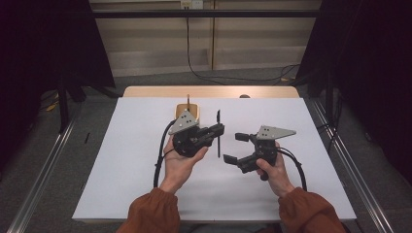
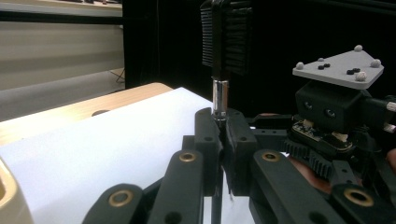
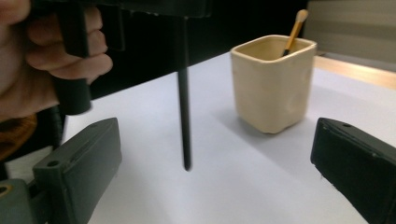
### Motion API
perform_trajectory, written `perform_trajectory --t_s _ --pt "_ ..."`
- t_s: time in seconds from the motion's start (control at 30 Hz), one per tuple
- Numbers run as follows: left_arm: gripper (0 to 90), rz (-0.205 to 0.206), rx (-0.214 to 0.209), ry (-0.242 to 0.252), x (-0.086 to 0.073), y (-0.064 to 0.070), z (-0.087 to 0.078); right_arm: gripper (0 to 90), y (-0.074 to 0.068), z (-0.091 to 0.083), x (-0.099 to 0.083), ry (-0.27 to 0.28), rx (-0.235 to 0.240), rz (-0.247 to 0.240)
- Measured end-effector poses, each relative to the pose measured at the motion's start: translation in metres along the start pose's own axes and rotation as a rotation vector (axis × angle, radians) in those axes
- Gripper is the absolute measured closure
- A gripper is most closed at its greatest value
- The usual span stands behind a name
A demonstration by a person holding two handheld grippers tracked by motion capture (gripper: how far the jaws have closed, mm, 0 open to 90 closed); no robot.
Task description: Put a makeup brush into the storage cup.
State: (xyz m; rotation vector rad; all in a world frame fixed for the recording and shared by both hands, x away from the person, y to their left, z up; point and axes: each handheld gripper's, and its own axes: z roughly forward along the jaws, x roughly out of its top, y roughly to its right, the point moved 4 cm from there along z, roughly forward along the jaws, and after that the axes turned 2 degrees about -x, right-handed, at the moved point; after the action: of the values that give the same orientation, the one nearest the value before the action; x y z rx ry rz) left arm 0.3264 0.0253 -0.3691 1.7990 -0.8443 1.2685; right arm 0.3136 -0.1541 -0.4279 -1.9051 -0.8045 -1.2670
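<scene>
The left hand-held gripper (image 1: 219,129) is clamped on a black makeup brush (image 1: 218,133), its jaws pressed together just below the silver ferrule, as the left gripper view shows, with the flat dark bristle head (image 2: 226,35) standing straight above them. Gripping so close to the ferrule keeps the brush stiff and upright, and it leaves the long black handle (image 3: 185,116) hanging free underneath, its tip clear of the white-covered bench (image 1: 145,184). That free length looks deliberate: it offers the other tool something to take. The right hand-held gripper (image 1: 234,147) waits just beside the brush with its jaws wide apart, and in the right gripper view the handle hangs between the two open pads (image 3: 79,163) without touching either. My reading is that a hand-over is being set up, the right side lined up to close on the lower handle. Behind the left hand stands a cream square ceramic brush pot (image 3: 271,84) holding a wooden-handled brush (image 3: 294,30) that leans against its rim; it sits at the far side of the bench, near enough to serve as the likely place where the black brush belongs.
</scene>
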Motion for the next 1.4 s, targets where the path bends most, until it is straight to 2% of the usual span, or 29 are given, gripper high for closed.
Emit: perform_trajectory --t_s 0.1,0.3,0.37,0.43,0.57,0.7,0.8,1.0,1.07,1.27,1.4 --pt "85.7 -0.003 0.007 0.004 0.001 -0.002 -0.004 0.7 0.0 -0.002 0.0 -0.003 -0.057 -0.029" --pt "85.8 0.006 0.019 0.001 0.003 -0.006 -0.01 0.8 0.001 -0.007 0.001 0.002 -0.078 -0.05" --pt "85.8 0.005 0.023 0.002 0.004 -0.008 -0.013 1.3 0.003 -0.011 0.003 0.024 -0.099 -0.054" --pt "85.7 0.007 0.032 0.001 0.005 -0.01 -0.016 1.5 0.006 -0.017 0.003 0.042 -0.123 -0.047" --pt "85.7 0.008 0.052 0.001 0.008 -0.017 -0.024 1.0 0.008 -0.027 0.002 0.033 -0.143 -0.042" --pt "85.7 0.006 0.07 0.01 0.01 -0.022 -0.031 1.7 0.009 -0.038 -0.002 0.052 -0.185 -0.056" --pt "85.7 0.013 0.073 0.013 0.012 -0.025 -0.036 1.7 0.012 -0.043 -0.008 0.025 -0.19 -0.037" --pt "85.7 0.011 0.092 0.022 0.016 -0.033 -0.046 1.2 0.017 -0.06 -0.015 0.025 -0.242 -0.04" --pt "85.7 0.013 0.1 0.023 0.017 -0.035 -0.048 1.7 0.019 -0.065 -0.017 0.026 -0.279 -0.055" --pt "85.7 0.002 0.111 0.03 0.02 -0.042 -0.053 2.2 0.022 -0.075 -0.026 0.009 -0.309 -0.046" --pt "85.7 0.012 0.122 0.033 0.022 -0.046 -0.055 2.5 0.021 -0.08 -0.031 0.003 -0.311 -0.032"
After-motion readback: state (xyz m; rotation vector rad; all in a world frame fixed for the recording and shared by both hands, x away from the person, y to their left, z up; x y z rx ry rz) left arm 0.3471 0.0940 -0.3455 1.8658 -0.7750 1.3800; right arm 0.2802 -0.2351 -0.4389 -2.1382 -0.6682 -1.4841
